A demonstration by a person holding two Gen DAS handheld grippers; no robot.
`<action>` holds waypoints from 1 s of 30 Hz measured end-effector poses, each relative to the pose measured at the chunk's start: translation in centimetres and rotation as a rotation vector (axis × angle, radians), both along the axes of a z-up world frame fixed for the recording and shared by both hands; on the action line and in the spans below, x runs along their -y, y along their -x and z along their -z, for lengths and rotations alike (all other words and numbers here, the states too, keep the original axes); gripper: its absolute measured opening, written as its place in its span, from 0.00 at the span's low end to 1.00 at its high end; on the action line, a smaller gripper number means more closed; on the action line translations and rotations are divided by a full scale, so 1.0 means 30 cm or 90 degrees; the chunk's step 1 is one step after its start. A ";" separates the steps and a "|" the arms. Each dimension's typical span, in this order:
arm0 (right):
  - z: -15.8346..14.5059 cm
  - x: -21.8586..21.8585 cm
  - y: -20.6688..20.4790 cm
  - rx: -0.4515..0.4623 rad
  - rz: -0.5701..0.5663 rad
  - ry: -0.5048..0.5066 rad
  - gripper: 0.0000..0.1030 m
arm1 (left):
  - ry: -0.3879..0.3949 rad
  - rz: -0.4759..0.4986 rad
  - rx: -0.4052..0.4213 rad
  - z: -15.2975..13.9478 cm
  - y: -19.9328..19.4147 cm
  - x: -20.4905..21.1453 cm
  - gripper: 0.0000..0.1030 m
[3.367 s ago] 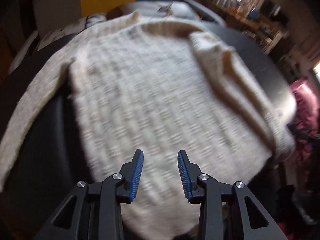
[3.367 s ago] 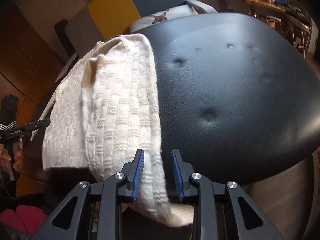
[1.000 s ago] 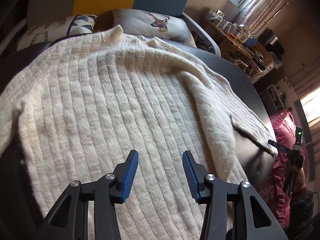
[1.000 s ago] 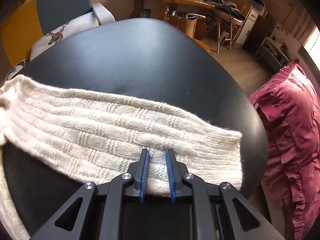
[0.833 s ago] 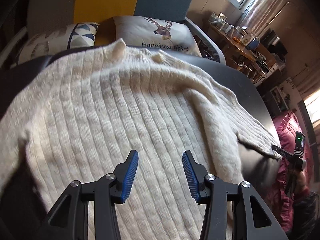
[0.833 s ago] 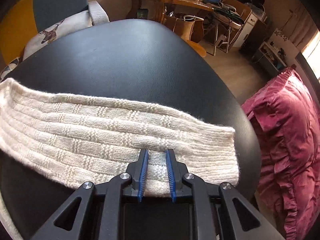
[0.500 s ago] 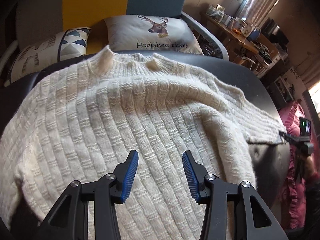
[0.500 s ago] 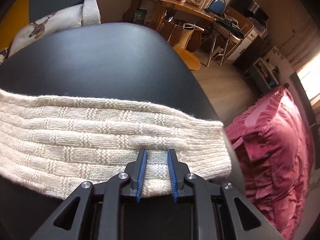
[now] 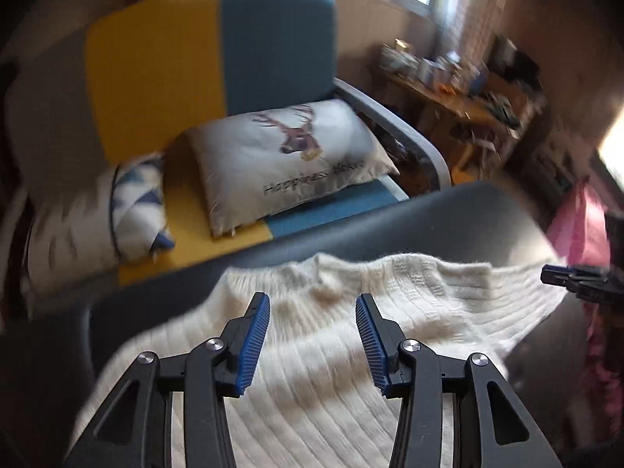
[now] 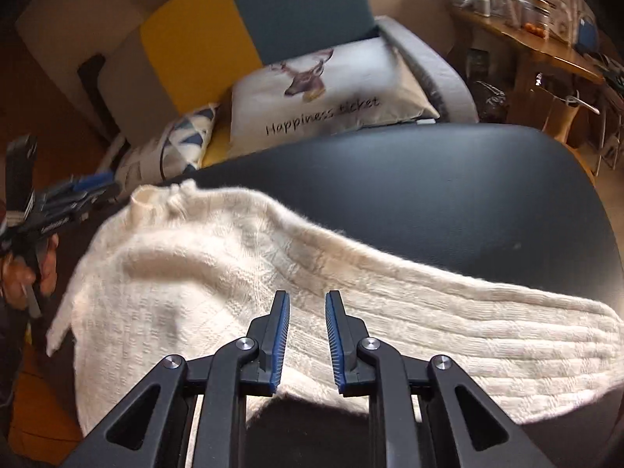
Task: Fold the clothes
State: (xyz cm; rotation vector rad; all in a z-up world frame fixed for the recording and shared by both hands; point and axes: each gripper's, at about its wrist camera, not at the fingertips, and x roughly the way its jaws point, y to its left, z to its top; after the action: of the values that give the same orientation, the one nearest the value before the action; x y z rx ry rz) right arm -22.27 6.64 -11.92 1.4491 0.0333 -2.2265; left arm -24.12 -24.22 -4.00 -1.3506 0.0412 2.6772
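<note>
Cream sweater point(image 10: 202, 304) spread on the black table point(image 10: 429, 195).
Sofa point(image 9: 218, 58) with a deer pillow point(image 9: 288, 156) stands behind. Left tongs point(image 9: 312, 335) gape wide above the sweater; right tongs point(image 10: 307, 341), narrowly parted, hold nothing over the sleeve point(image 10: 487, 331).

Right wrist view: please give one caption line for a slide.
Open right tongs over a cream sweater spread on a black table.

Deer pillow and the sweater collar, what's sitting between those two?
Only a bare strip of the black table separates the deer pillow from the sweater collar, clearest in the right wrist view.
</note>
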 end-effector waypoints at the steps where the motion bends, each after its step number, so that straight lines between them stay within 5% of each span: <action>1: 0.023 0.014 0.001 -0.005 0.000 -0.031 0.18 | 0.038 0.019 0.000 0.019 0.038 -0.033 0.46; 4: 0.079 0.042 0.031 -0.024 0.003 -0.101 0.18 | 0.105 0.066 0.052 0.141 0.151 -0.109 0.46; 10: 0.196 0.027 0.079 -0.031 0.000 -0.158 0.18 | 0.045 0.030 0.158 0.350 0.266 -0.095 0.47; 11: 0.191 0.035 0.080 -0.048 0.000 -0.162 0.18 | 0.027 0.025 0.152 0.358 0.264 -0.088 0.44; 12: 0.190 0.036 0.089 -0.055 0.007 -0.165 0.18 | 0.025 0.033 0.137 0.356 0.255 -0.093 0.22; 14: 0.190 0.042 0.111 -0.074 0.022 -0.177 0.18 | 0.022 0.032 0.114 0.341 0.243 -0.100 0.05; 18: 0.205 0.061 0.152 -0.125 0.050 -0.199 0.18 | -0.055 -0.057 0.037 0.265 0.244 -0.035 0.05; 21: 0.206 0.073 0.157 -0.155 0.047 -0.217 0.18 | -0.032 -0.101 0.049 0.297 0.282 -0.025 0.05; 26: 0.167 0.046 0.161 -0.108 0.044 -0.164 0.18 | 0.020 -0.107 0.089 0.355 0.325 -0.056 0.06; 30: 0.063 -0.061 0.016 -0.041 0.016 0.020 0.18 | -0.055 -0.134 0.104 0.292 0.279 0.015 0.09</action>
State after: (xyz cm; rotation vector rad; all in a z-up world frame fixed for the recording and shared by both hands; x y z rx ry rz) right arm -22.75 8.46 -13.80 1.3682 0.0024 -2.2831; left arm -32.48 -24.67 -12.76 -1.6224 -0.2448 2.6847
